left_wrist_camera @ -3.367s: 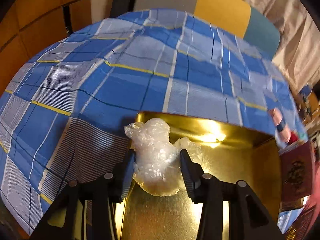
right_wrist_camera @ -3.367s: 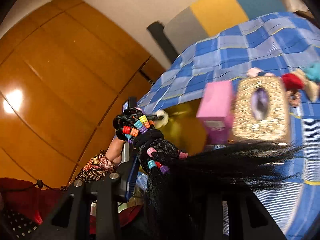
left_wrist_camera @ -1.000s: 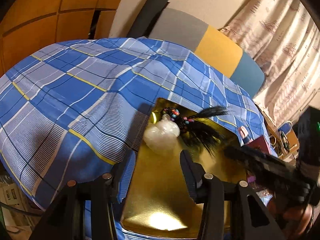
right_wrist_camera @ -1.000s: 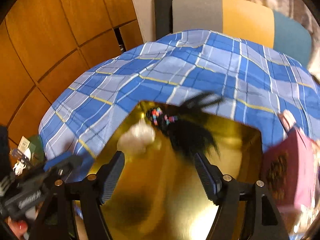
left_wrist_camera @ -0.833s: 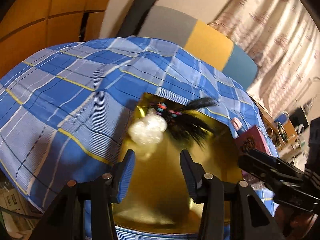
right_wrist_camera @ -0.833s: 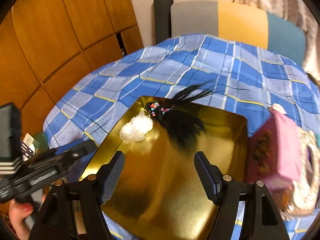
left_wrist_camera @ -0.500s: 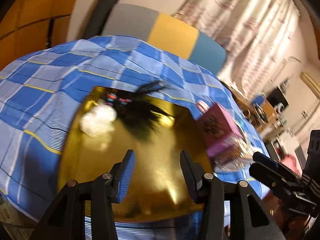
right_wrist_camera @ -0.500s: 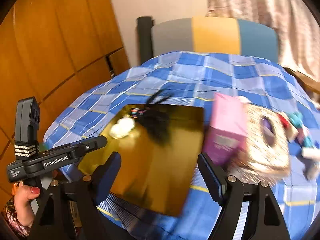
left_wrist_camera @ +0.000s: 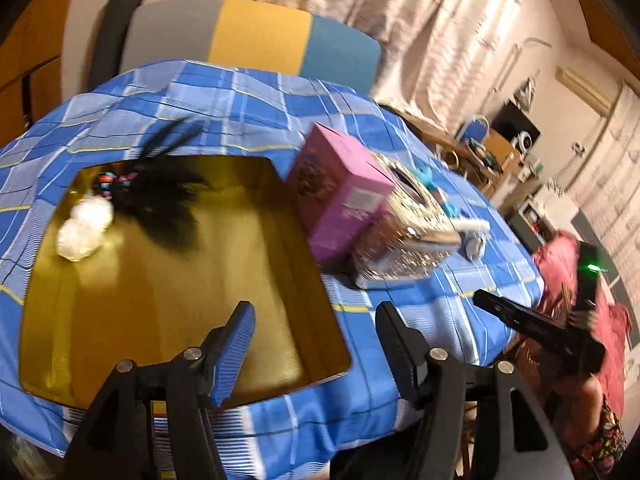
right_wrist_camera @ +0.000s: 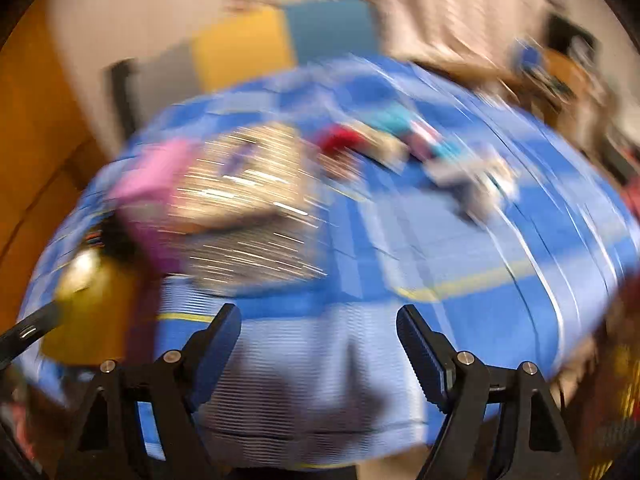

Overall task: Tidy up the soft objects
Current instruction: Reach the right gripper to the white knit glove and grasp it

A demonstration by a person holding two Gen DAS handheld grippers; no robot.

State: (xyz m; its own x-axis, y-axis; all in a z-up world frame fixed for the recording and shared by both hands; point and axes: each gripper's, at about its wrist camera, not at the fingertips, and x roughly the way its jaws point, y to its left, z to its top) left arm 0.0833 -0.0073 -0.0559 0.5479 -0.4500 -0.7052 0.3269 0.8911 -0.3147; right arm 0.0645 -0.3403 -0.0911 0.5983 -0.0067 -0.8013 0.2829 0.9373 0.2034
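A gold tray (left_wrist_camera: 160, 304) lies on the blue plaid tablecloth (left_wrist_camera: 432, 292). In its far left corner lie a crumpled clear plastic bag (left_wrist_camera: 82, 228) and a black hair bundle with coloured beads (left_wrist_camera: 160, 196). My left gripper (left_wrist_camera: 314, 322) is open and empty, above the tray's near edge. My right gripper (right_wrist_camera: 318, 334) is open and empty over the table's front edge; it also shows in the left wrist view (left_wrist_camera: 536, 326). The right wrist view is blurred: several small soft items, one red (right_wrist_camera: 340, 140) and one teal (right_wrist_camera: 390, 120), lie at the far side.
A pink box (left_wrist_camera: 340, 196) and a glittery tissue box (left_wrist_camera: 404, 236) stand right of the tray; both show blurred in the right wrist view. A grey, yellow and blue chair back (left_wrist_camera: 256, 36) stands behind the table. Curtains and cluttered shelves are at the right.
The left gripper let go of the plastic bag and the right let go of the hair bundle in the tray. Both grippers have pulled back and swung right, open.
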